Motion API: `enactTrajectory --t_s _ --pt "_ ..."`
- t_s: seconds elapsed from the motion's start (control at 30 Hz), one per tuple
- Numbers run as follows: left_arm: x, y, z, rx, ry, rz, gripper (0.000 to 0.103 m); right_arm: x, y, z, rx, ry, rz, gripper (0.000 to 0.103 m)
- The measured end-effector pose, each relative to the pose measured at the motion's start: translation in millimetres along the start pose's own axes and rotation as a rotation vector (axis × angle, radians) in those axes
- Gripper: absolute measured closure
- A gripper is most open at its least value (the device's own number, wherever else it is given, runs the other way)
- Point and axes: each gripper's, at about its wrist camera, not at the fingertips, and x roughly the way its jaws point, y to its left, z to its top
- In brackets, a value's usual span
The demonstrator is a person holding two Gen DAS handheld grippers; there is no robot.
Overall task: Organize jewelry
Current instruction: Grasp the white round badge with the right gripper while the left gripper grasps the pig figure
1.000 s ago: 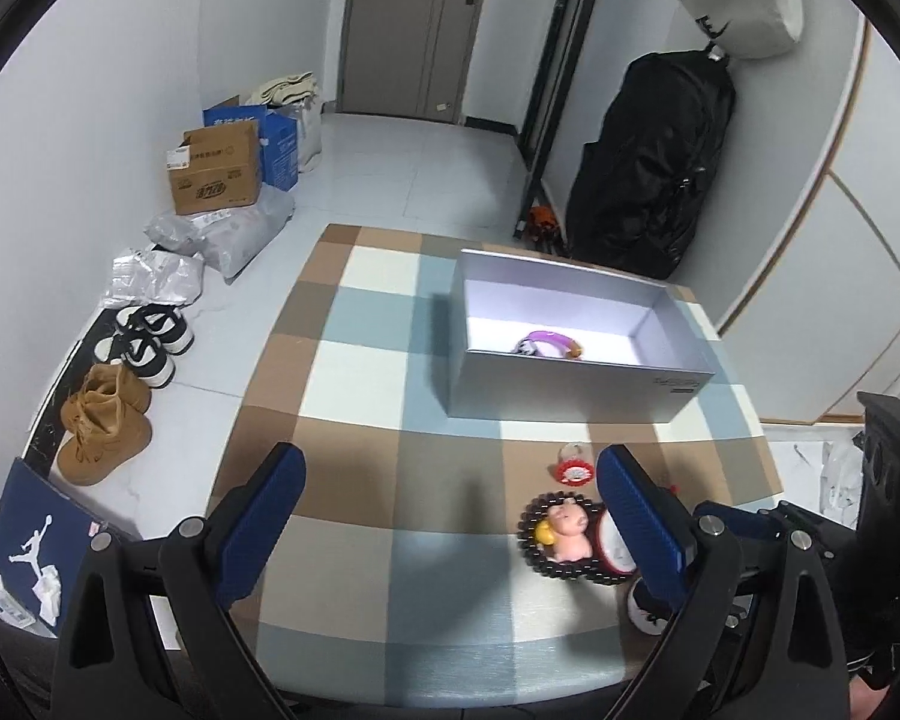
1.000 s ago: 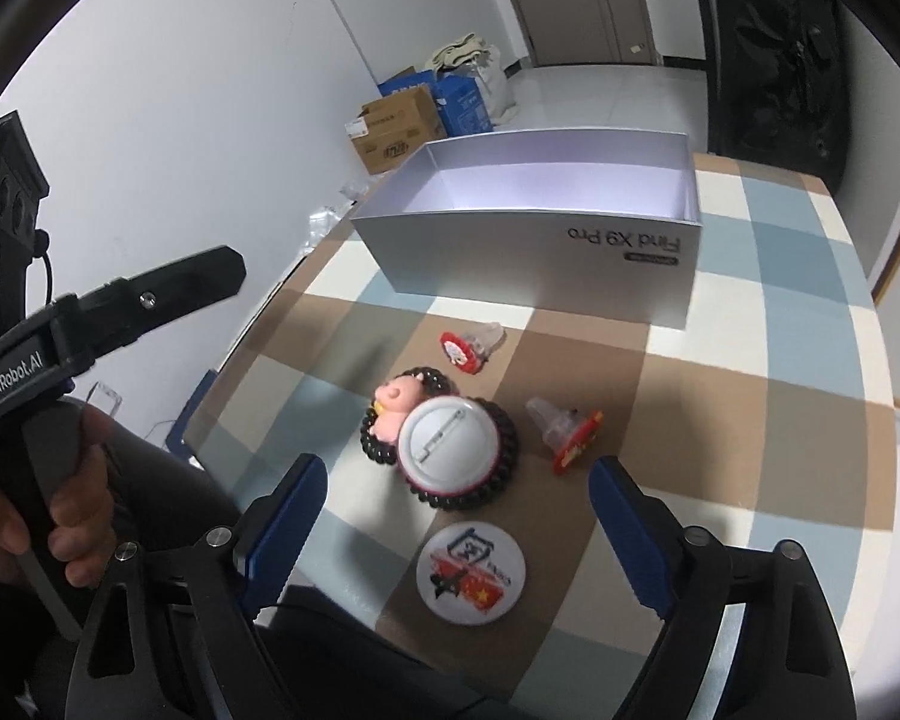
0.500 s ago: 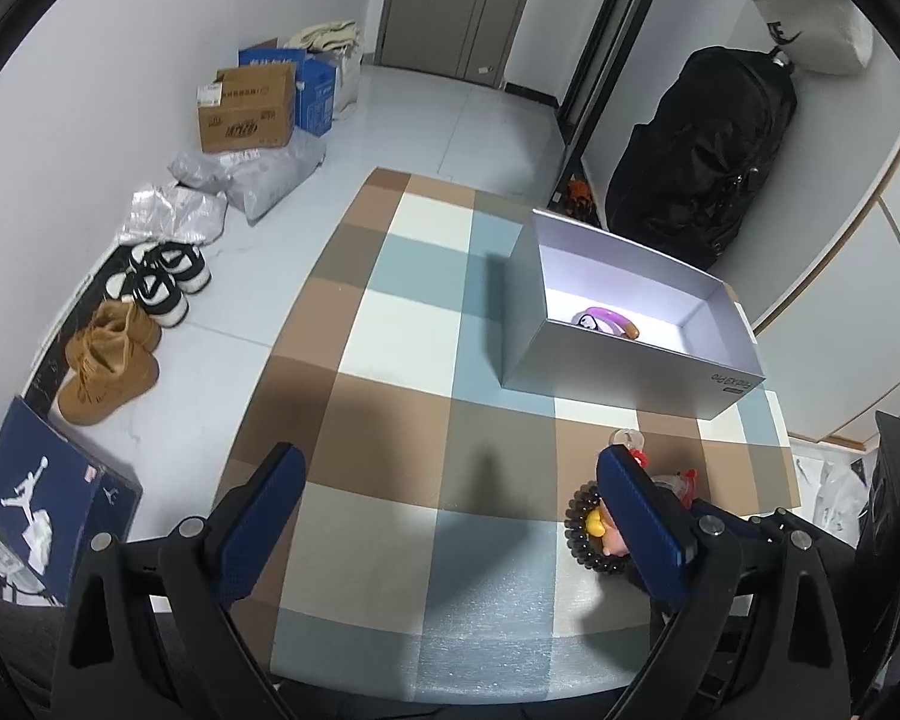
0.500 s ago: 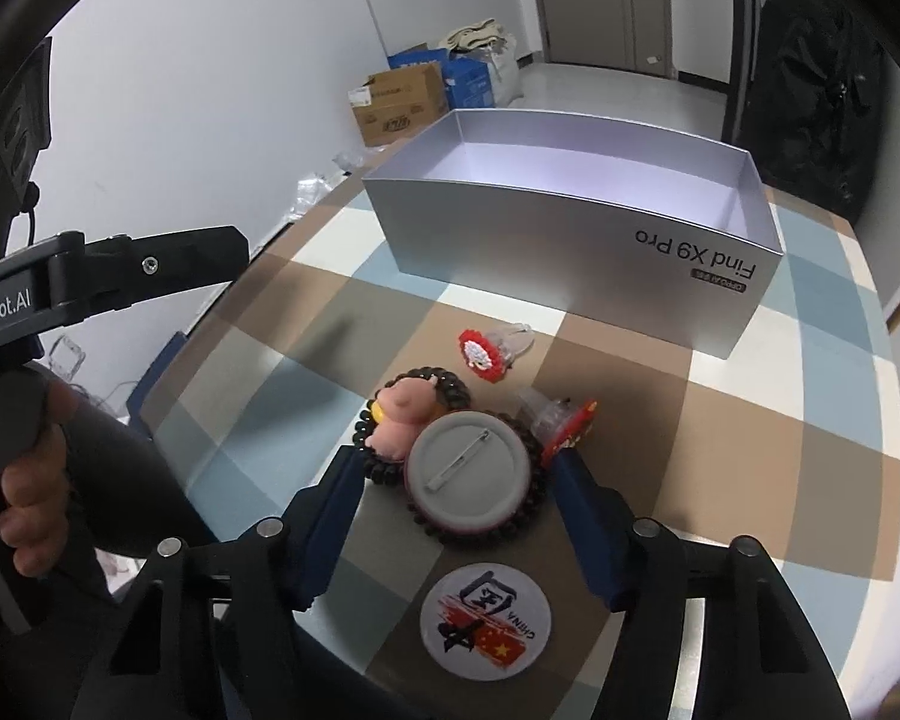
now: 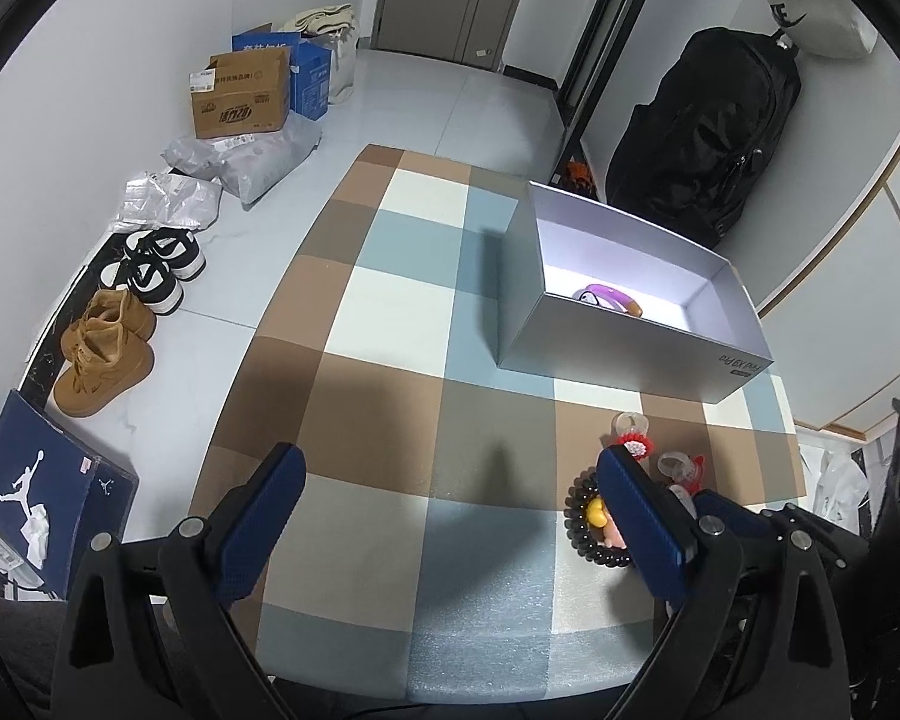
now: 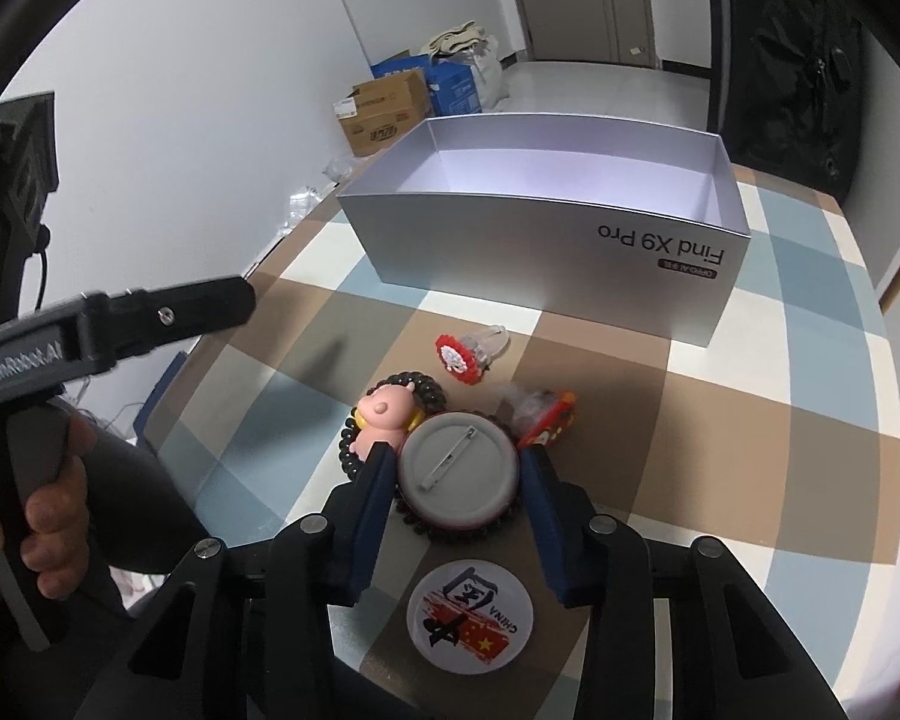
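My right gripper [image 6: 459, 468] is shut on a round pin badge [image 6: 459, 465], face down with its pin showing, lying on a black bead bracelet [image 6: 354, 450] with a pink pig charm [image 6: 381, 414]. A red flower ring [image 6: 459, 357] and a red ring [image 6: 543, 417] lie just beyond. A printed badge [image 6: 471, 612] lies under the gripper. The grey box [image 6: 546, 258] stands behind; in the left wrist view it [image 5: 618, 354] holds a purple bracelet [image 5: 609, 297]. My left gripper [image 5: 447, 516] is open and empty above the checked cloth, left of the bracelet [image 5: 582, 531].
The table has a checked cloth [image 5: 390, 330]. Its left edge drops to a floor with shoes [image 5: 105, 348], cardboard boxes [image 5: 240, 96] and bags. A black bag [image 5: 708, 150] stands behind the box. The left gripper's arm [image 6: 108, 324] reaches in from the left.
My right gripper has moved down and forward and closed on the face-down badge. My left gripper has risen and pulled back, staying open.
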Motion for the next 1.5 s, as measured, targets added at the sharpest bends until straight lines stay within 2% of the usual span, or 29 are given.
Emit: enactTrajectory --t_s 0.27,0.57,0.63,0.7,0.9,1.1,1.27,1.43,1.5 --pt "0 -9 -7 0.040 0.015 -0.033 0.008 -14 -11 2 0.066 -0.037 0.048 0.061" --pt "6 -44 -14 0.154 0.039 -0.098 0.009 -31 -25 5 0.114 -0.071 0.050 0.061" --pt "10 -51 -16 0.185 0.051 -0.092 0.013 -34 -28 6 0.125 -0.081 0.051 0.061" --pt "15 -56 -18 0.200 0.076 -0.090 0.027 -38 -30 6 0.131 -0.090 0.052 0.061" --pt "23 -62 -18 0.191 0.106 -0.123 0.045 -46 -33 5 0.127 -0.104 0.046 0.061" --pt "31 -67 -21 0.203 0.138 -0.108 0.065 -52 -41 3 0.153 -0.116 0.047 0.061" --pt "32 -66 -19 0.197 0.145 -0.115 0.074 -54 -43 3 0.163 -0.118 0.050 0.061" --pt "33 -65 -17 0.178 0.148 -0.120 0.075 -55 -42 2 0.158 -0.122 0.052 0.061" --pt "30 -64 -15 0.164 0.141 -0.136 0.083 -55 -42 2 0.158 -0.120 0.048 0.061"
